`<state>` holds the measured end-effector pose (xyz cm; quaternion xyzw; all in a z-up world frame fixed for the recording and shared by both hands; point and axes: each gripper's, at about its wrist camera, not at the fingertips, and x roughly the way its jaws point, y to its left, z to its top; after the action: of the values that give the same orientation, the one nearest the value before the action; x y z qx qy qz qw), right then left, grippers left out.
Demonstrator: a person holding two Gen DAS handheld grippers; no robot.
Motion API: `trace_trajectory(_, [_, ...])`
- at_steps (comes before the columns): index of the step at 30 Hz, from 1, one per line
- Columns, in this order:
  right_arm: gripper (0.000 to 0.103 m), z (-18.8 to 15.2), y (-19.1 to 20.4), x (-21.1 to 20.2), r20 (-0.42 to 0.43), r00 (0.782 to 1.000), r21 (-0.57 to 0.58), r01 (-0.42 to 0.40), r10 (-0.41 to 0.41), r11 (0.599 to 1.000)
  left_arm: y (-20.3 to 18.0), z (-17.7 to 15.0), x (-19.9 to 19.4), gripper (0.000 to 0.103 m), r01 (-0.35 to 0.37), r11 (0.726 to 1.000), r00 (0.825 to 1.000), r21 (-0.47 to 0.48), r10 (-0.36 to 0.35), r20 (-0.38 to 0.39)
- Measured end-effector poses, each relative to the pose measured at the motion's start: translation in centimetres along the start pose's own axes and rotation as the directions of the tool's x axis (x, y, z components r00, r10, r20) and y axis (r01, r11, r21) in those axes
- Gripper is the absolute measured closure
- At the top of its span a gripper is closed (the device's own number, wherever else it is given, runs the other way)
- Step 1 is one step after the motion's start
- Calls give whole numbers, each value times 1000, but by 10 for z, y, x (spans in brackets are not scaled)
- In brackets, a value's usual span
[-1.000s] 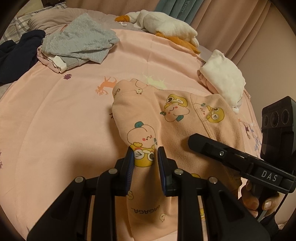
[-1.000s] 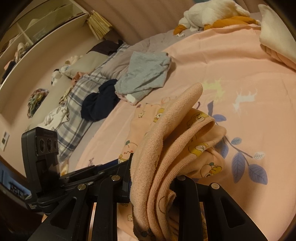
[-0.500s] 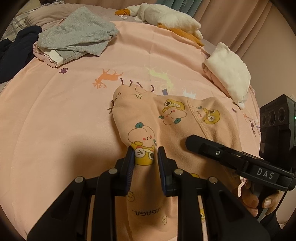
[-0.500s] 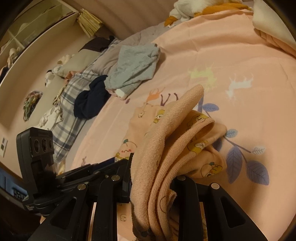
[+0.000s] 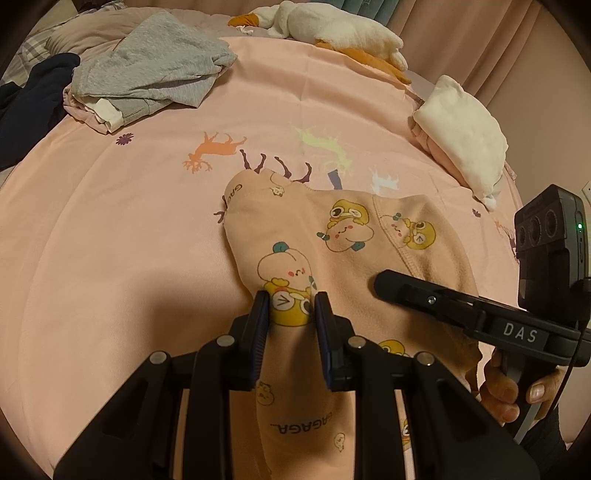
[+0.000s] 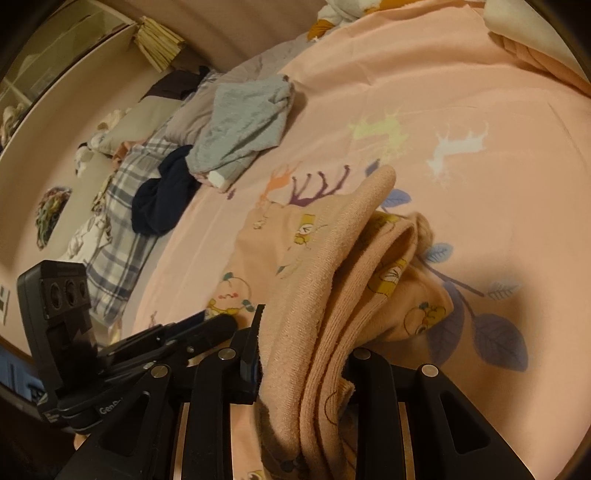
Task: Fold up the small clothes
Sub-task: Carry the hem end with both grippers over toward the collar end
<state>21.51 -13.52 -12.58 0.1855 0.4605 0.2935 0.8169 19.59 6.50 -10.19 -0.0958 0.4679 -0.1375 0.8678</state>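
**Peach garment mid-fold, both grippers clamped on it**

Peach cartoon-print garment (image 5: 332,236) sits centre frame on the pink bedsheet (image 5: 110,240), far end resting on it. Your left gripper (image 5: 291,314) pinches one fold of it; your right gripper (image 6: 303,354) pinches a thick bunch of several layers at lower centre of its view.

Step, as I read it: carrying the held edge over to make a fold. Next: lay it flat, edges aligned, then let go with both.

Count: one garment in hand. Upper left, one grey garment (image 5: 155,70) and one navy piece (image 5: 33,107), unfolded. One white folded stack (image 5: 461,129) upper right. One plush toy (image 5: 332,29) top centre.
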Motion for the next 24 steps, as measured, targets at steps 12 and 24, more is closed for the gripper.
trace_trajectory(12, [75, 1, -15, 3, -29, 998, 22, 50, -49, 999, 1, -2, 6, 80, -22, 1000, 1000, 5, 22, -9])
trace_trajectory(24, [72, 0, -17, 1, -26, 997, 20, 79, -78, 997, -1, -5, 9, 77, -50, 999, 999, 16, 50, -12])
